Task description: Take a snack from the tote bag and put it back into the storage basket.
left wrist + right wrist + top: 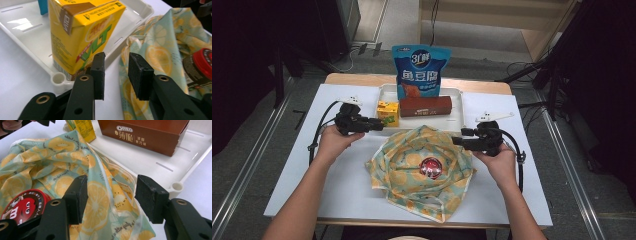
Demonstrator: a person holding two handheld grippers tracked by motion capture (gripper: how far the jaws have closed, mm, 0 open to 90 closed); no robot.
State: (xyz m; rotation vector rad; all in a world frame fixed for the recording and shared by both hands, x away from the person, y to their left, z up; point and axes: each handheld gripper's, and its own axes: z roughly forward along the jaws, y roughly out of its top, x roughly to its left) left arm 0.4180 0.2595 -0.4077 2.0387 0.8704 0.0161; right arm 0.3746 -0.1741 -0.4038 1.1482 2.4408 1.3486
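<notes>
1. High view: lemon-print cloth bag [422,172] spread open at the table's [287,170] near middle, pale green with orange-yellow citrus slices, rumpled, rim turned outward.
2. Red-lidded round tin [431,167] inside the bag, near its centre.
3. Left gripper [376,124] at the bag's far-left edge, just beside the yellow drink carton [388,113]; jaws parted, nothing between them.
4. Right gripper [458,141] over the bag's right rim; jaws spread wide, straddling the fabric edge, not pinching it.
5. White tray [457,107] behind the bag, carrying the carton and a brown biscuit box [425,106]; blue snack pouch [421,70] upright at the back.
</notes>
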